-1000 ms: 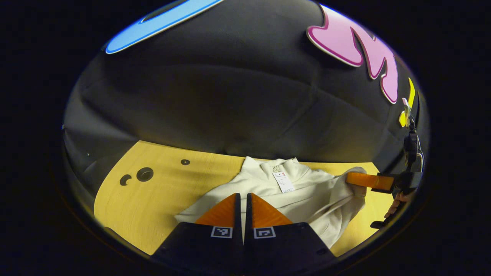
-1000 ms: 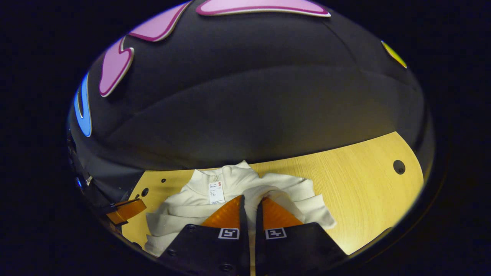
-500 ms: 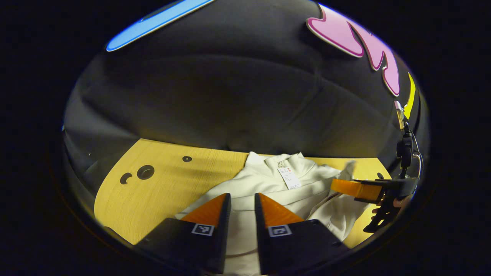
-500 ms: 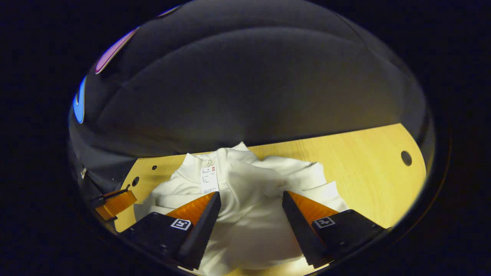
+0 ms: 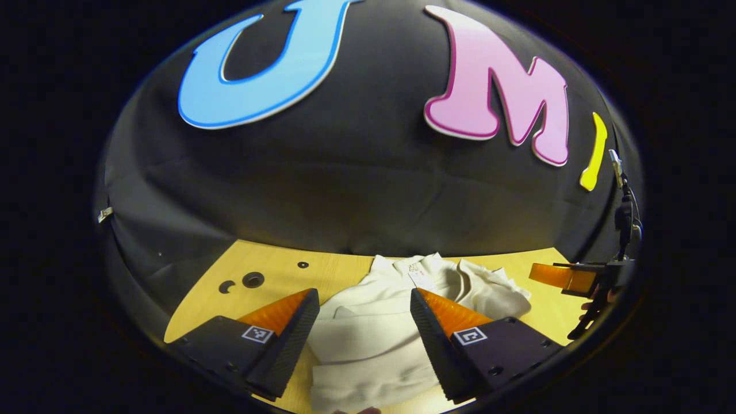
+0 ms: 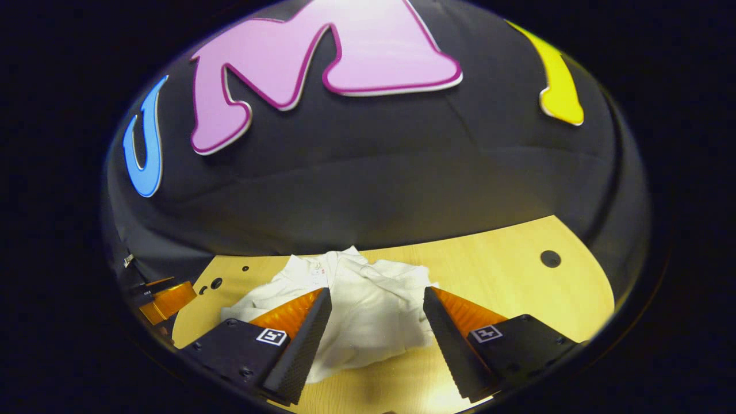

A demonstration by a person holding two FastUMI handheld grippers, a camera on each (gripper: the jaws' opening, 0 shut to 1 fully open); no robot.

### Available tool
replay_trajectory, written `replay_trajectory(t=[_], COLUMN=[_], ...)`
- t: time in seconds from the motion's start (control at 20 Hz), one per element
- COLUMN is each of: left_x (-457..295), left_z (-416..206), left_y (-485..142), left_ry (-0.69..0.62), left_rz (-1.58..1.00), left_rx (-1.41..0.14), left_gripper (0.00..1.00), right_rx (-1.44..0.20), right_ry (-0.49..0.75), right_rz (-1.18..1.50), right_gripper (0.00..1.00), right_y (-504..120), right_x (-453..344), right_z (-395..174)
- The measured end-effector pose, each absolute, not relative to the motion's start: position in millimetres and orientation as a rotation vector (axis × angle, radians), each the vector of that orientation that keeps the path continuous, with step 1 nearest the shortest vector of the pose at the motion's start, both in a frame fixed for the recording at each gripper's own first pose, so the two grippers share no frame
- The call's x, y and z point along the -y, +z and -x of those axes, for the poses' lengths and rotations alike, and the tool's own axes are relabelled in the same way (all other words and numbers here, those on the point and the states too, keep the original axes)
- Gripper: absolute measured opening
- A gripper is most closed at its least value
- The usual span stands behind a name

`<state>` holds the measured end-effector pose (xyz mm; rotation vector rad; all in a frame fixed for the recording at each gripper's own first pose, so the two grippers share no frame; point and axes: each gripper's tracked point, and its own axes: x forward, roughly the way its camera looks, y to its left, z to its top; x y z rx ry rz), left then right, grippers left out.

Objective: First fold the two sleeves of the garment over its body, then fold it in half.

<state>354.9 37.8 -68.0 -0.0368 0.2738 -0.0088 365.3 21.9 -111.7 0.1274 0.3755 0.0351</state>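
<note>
Garment (image 5: 368, 336) collar toward booth wall, both claws spread above

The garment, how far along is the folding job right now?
Both sleeves look folded over the white garment, which lies as a compact bundle on the table. Nothing is in hand: the left gripper and right gripper are open above it. Whether the half fold is finished is hard to tell.

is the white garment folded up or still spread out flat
Folded. The white garment lies in a compact, rumpled bundle on the wooden table, sleeves drawn over its body, collar at the far end. Both grippers are open.
</note>
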Motion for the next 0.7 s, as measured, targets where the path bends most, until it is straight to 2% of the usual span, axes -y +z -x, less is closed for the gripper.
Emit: replay_trajectory(t=[0.4,0.7], left_x=[-51.1,-55.8], left_z=[-225.0,-130.0], left_y=[-14.9,8.2], left_ry=[-0.004,-0.009], left_rz=[-0.012,0.000], left_rx=[-0.148,-0.081], left_gripper=[0.98,0.97], right_rx=[-0.240,-0.161], right_ry=[-0.051,-0.058], right_rz=[-0.061,-0.025], right_gripper=[0.98,0.98], right_y=[-39.6,-12.4], right_x=[9.3,1.3], right_z=[-231.6,-126.4])
